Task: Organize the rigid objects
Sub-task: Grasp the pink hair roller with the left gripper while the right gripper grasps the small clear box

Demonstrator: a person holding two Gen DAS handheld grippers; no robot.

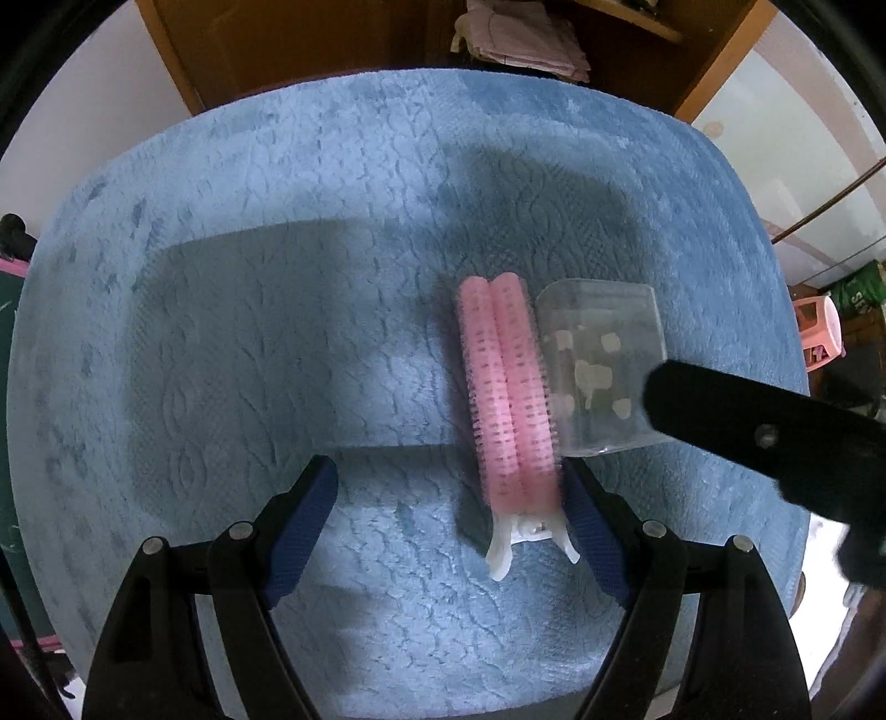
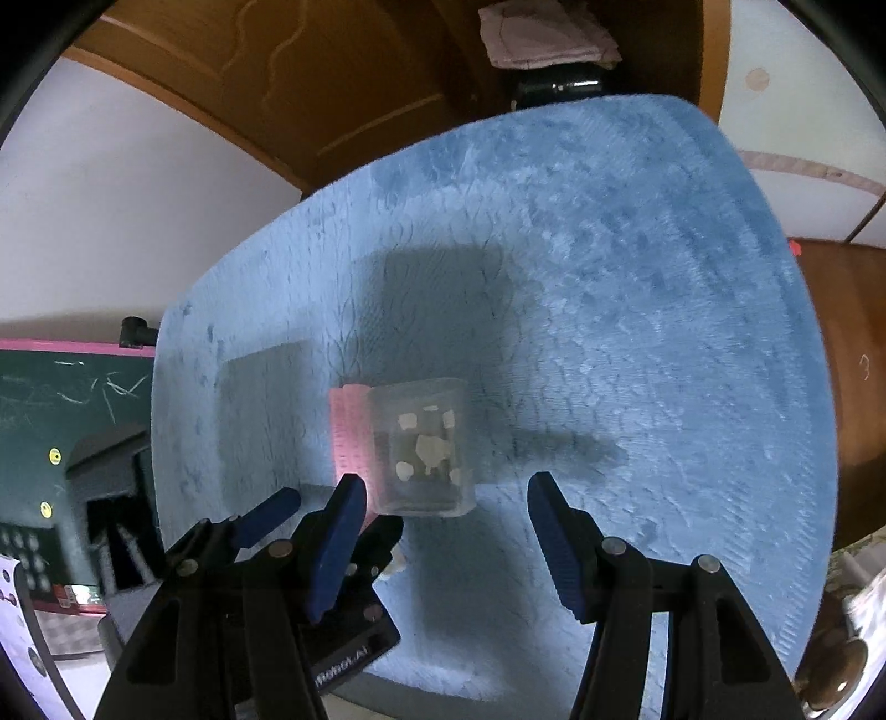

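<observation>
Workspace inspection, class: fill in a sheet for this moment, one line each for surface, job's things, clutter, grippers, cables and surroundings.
Surface: blue plush cloth covering the table.
Job's things: pink hair-roller clip lying flat, its white handle toward the left gripper; clear plastic box right beside it.
Clutter: nothing seen on the cloth.
Grippers: left gripper open, empty, clip end by its right finger; right gripper open, empty, before the box.
Cables: nothing seen.
Surroundings: wooden cabinet, folded pink cloth, green chalkboard.

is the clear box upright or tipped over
Cannot tell for sure. The clear box rests on the blue blanket beside the pink hair clip; no opening or lid shows.
</observation>
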